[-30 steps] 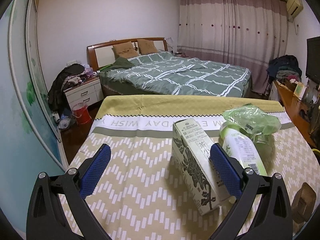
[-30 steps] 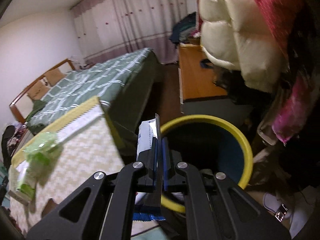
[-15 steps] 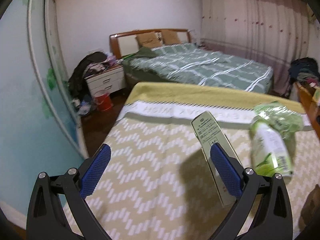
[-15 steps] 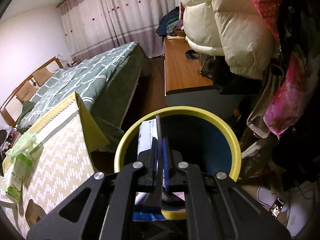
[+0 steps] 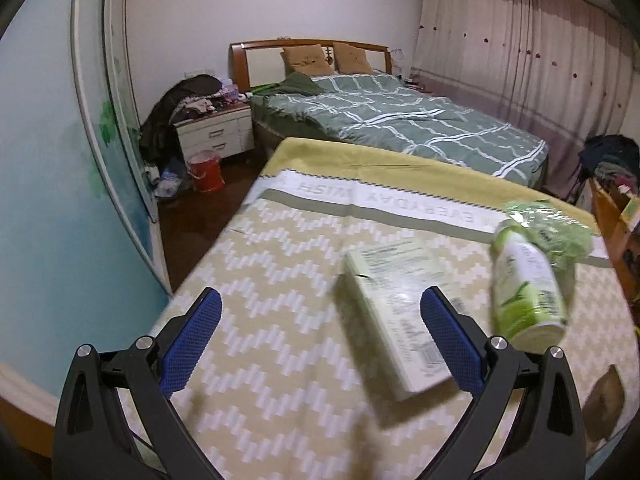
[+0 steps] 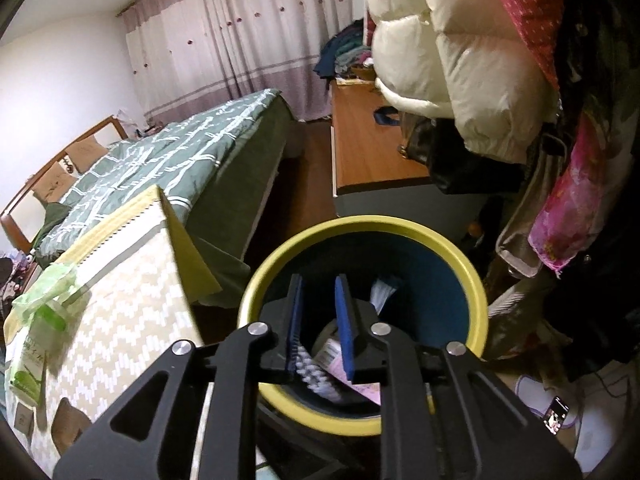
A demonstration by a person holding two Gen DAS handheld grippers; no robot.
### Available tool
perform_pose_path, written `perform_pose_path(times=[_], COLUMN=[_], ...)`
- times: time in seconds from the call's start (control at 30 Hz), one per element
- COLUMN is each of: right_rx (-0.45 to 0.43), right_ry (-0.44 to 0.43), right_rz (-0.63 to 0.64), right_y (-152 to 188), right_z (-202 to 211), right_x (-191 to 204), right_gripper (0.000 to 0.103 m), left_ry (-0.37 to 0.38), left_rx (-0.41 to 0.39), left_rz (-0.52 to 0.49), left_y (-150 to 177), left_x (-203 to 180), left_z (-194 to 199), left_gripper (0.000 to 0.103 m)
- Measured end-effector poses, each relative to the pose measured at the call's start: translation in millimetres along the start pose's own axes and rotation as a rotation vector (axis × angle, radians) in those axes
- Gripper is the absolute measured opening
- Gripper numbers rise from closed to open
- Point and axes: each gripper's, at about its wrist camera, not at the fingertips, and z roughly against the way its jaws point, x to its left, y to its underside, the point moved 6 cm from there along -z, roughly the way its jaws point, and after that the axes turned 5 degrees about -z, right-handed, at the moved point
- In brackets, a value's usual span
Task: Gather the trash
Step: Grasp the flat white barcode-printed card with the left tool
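While my right gripper (image 6: 319, 320) hung over the yellow bin (image 6: 478, 292), its fingers had just been opening to a narrow gap with nothing between them; the wrapper (image 6: 320, 372) lay inside the bin. My left gripper (image 5: 320, 340) stood wide and empty above the desk (image 5: 280, 260). The carton (image 5: 392, 312) lay flat under its right finger, beside the bottle (image 5: 528, 292). I feared that closing there would only push the carton or roll the bottle away.
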Motion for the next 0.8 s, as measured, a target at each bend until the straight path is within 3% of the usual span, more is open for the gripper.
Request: perform_pose_path(times=[0.43,0.8], right_rx=[-0.034,-0.017], right_ry=[-0.068,-0.091], right_rz=[0.06,0.061], right_y=[4.4,4.1], right_z=[1.8,-1.9], right_x=[32.7,34.5], right_gripper=[0.024,0.026], left_ry=[0.03,0.032], left_rx=[0.09,0.264], left_rz=[0.06,0.116], left_y=[0.0,-1.7], left_x=[-47.0,-62.0], left_z=[-21.7,-76.4], left_gripper=[0.098,0.098])
